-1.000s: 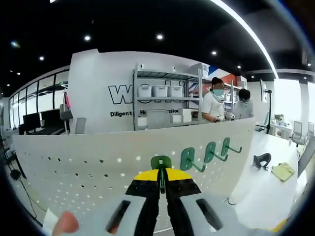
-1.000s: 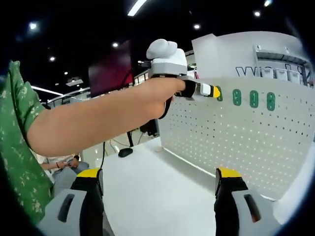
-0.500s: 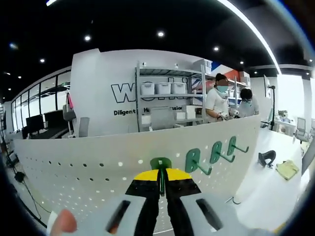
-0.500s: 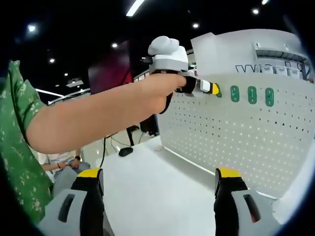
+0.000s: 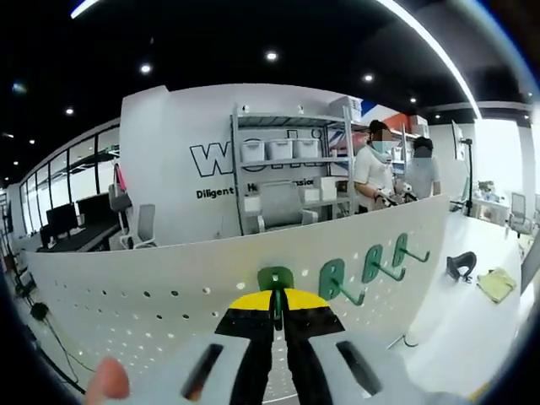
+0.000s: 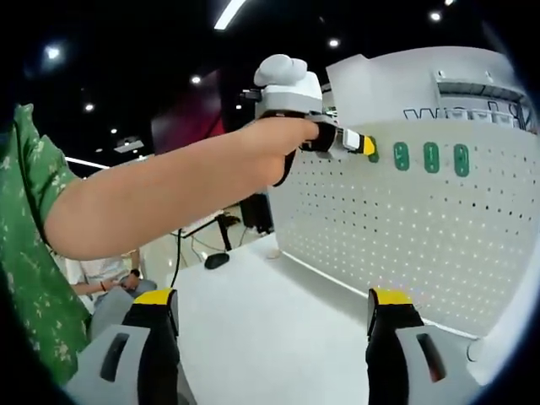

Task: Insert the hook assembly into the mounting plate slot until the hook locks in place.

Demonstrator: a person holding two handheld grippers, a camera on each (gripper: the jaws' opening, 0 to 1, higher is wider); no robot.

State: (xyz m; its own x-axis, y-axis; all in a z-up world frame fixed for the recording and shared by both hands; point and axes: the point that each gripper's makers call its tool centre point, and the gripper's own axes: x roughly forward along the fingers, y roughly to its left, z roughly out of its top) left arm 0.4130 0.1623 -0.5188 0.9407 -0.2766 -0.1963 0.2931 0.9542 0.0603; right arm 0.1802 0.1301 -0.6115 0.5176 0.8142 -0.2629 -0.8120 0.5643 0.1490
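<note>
This is looking like an open-plan office doubling as a lab or demonstration workspace. A black ceiling point(image 5: 253, 34) is carrying recessed spotlights and a long light strip point(image 5: 430, 46). A white partition wall point(image 5: 169, 169) is bearing large company lettering point(image 5: 211, 158) and a smaller line of text beneath. Metal shelving point(image 5: 291, 169) is holding white storage bins point(image 5: 278, 150) and boxes. Two people point(image 5: 371, 164) are standing at it in masks. At the left, glass partitions are fronting desks with monitors point(image 5: 63, 218) and an office chair point(image 5: 139, 226). A white pegboard point(image 5: 152, 291) is standing on a white counter point(image 6: 253, 337), with green hooks point(image 5: 371, 263) hanging on it.
</note>
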